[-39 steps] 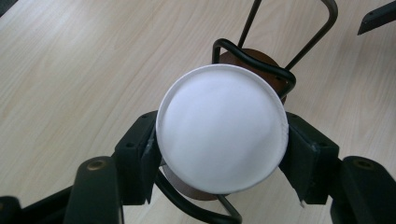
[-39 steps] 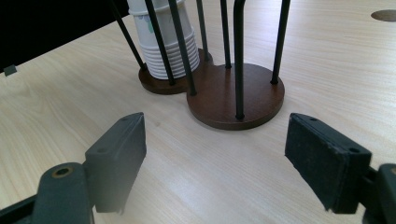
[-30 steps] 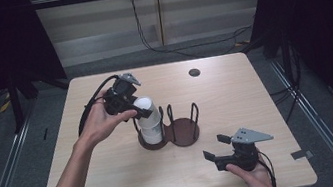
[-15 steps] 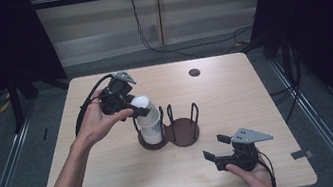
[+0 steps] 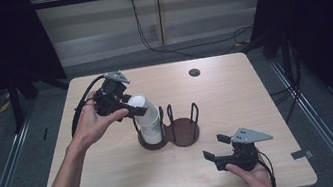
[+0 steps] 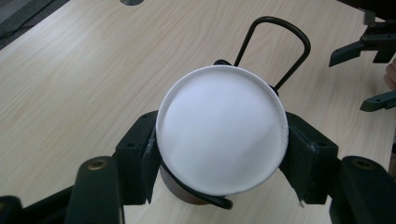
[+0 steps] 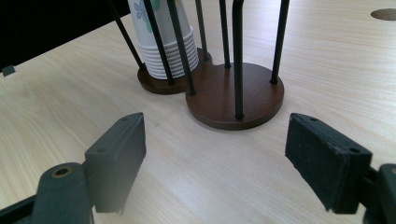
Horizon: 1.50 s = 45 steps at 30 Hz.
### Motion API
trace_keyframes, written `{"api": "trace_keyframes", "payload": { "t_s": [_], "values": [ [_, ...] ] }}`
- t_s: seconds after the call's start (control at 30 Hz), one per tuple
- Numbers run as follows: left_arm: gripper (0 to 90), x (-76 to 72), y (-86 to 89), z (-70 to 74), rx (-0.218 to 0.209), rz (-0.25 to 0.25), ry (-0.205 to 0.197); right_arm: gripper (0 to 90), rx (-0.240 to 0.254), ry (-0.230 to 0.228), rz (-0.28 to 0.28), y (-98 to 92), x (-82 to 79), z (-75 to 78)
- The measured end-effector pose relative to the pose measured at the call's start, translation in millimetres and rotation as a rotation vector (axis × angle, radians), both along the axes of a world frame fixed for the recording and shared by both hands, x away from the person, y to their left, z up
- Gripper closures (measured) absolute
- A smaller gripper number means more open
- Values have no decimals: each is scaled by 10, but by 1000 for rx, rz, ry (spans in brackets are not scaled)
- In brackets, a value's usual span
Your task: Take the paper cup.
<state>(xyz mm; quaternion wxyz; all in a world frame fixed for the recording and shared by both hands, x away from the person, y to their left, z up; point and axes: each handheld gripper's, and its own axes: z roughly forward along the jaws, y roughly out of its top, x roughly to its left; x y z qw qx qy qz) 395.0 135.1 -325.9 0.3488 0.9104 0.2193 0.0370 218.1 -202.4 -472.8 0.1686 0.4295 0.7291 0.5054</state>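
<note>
A stack of upside-down white paper cups (image 5: 152, 128) stands in the left ring of a dark wooden two-ring holder (image 5: 186, 132) with black wire loops. My left gripper (image 5: 137, 107) is shut on the top cup (image 5: 136, 101), which leans a little to the left above the stack. In the left gripper view the pads press both sides of that cup (image 6: 222, 128), just below its round white base. My right gripper (image 5: 216, 147) rests open near the table's front right, nothing between its jaws. In the right gripper view it faces the holder (image 7: 233, 100) and the cup stack (image 7: 163, 51).
The holder's right ring (image 5: 188, 129) holds no cups. A small dark round grommet (image 5: 194, 72) sits at the far side of the light wooden table (image 5: 118, 182). Black cables lie on the floor behind the table.
The left gripper and the top cup have shifted slightly up and to the left, and the cup now leans off the stack. The right gripper has stayed put.
</note>
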Motion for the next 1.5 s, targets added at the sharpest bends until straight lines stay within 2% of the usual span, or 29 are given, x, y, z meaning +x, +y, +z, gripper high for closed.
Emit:
{"api": "trace_keyframes", "payload": {
  "t_s": [0.07,0.33,0.4,0.43,0.53,0.57,0.8,0.87,1.0,1.1,1.13,1.2,1.23,1.43,1.5],
  "values": [
    [362,-10,11,0,-24,2,-7,198,-3,-1,2,1,-1,-1],
    [363,-28,33,-8,-63,11,-15,197,-1,-2,1,4,-3,1],
    [363,-45,36,5,-89,22,-20,197,-2,-1,1,2,-1,-1],
    [363,-46,50,12,-118,25,-9,198,-1,-1,0,2,0,-1],
    [363,-58,82,27,-117,34,-15,196,-2,-2,0,4,-2,0],
    [363,-66,85,21,-132,37,-6,195,-3,-3,-1,6,-5,1],
    [363,-100,167,32,-164,55,-25,190,-3,-2,-2,13,-4,-1],
    [363,-115,180,50,-165,49,-33,190,-1,0,-1,13,-4,-1],
    [364,-144,219,70,-200,51,-44,189,-1,0,-3,13,0,-4],
    [364,-165,241,44,-209,35,-44,188,-1,0,-4,14,-3,-3],
    [363,-166,253,26,-215,39,-40,187,2,3,-1,14,-3,-3],
    [364,-189,280,7,-225,48,-60,181,10,6,-3,9,1,-3],
    [364,-204,295,0,-239,47,-60,182,11,4,-4,7,3,-3],
    [364,-275,376,-18,-260,48,-67,179,7,2,3,14,13,-6],
    [363,-337,370,-24,-261,30,-70,177,6,2,4,22,5,-4]
  ]
}}
